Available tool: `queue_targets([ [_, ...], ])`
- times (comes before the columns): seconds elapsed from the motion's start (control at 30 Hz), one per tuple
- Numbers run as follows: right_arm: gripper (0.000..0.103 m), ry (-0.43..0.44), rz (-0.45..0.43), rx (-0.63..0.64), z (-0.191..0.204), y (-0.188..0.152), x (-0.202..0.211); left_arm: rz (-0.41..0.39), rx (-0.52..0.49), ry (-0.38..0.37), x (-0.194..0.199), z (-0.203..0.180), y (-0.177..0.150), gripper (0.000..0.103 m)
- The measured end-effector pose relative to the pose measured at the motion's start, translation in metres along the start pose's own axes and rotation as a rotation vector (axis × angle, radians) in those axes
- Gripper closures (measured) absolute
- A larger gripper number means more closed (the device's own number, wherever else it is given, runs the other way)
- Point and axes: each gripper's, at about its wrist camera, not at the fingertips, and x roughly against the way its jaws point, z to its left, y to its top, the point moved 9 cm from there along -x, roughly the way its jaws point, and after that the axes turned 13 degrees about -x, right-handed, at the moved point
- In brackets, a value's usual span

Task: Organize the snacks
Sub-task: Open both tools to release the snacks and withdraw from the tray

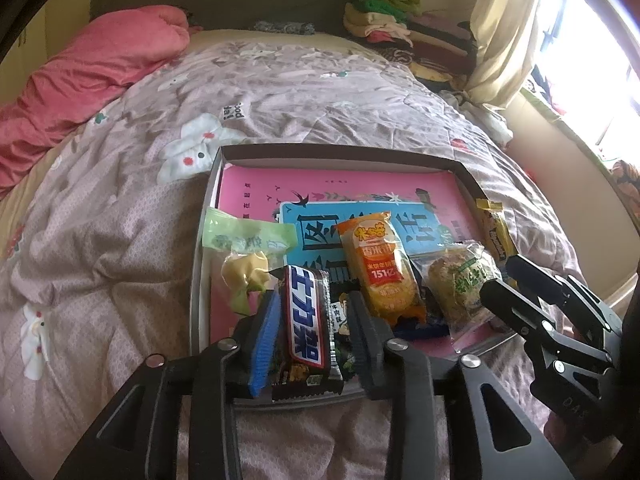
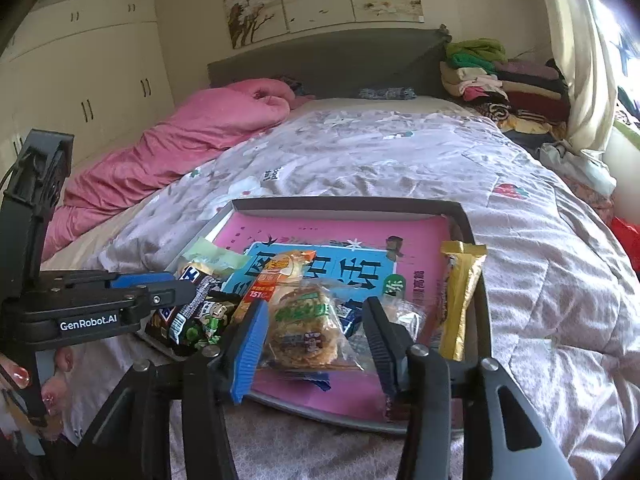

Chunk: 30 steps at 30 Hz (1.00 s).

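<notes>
While gripped, glossy brown chocolate bar point(image 1: 306, 330).

Left gripper point(image 1: 312, 320) fingers point(image 1: 266, 336) clamp a chocolate bar point(image 1: 306, 322) over the tray point(image 1: 199, 280) on the bed point(image 1: 280, 92). Orange cracker packet point(image 1: 380, 264) just right; right gripper point(image 1: 504, 280) beside wrapped cake point(image 1: 460, 284).

Bed point(image 2: 520, 248) under a patterned quilt point(image 1: 120, 240).
Ahead of both grippers, grey tray point(image 2: 474, 236); far left, pink blanket point(image 2: 192, 140).
</notes>
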Motion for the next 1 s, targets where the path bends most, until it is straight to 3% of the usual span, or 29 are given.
queue_targets([
  [0.23, 0.049, -0.025, -0.018, -0.017, -0.007, 0.002, 0.006, -0.008, -0.006, 0.007, 0.005, -0.002, 0.000, 0.063],
  [0.37, 0.045, -0.019, -0.028, -0.028, -0.009, 0.003, 0.009, -0.012, -0.006, 0.012, 0.008, -0.002, 0.000, 0.050],
  [0.63, 0.038, -0.039, -0.048, -0.052, -0.014, 0.005, 0.019, -0.021, -0.012, 0.016, 0.017, -0.004, 0.001, 0.044],
  [0.73, 0.034, -0.056, -0.055, -0.057, -0.017, 0.004, 0.025, -0.022, -0.013, 0.023, 0.024, -0.006, -0.002, 0.028],
  [1.0, 0.024, -0.105, -0.055, -0.065, -0.016, -0.005, 0.048, -0.005, -0.018, 0.018, 0.042, -0.016, -0.022, 0.027],
])
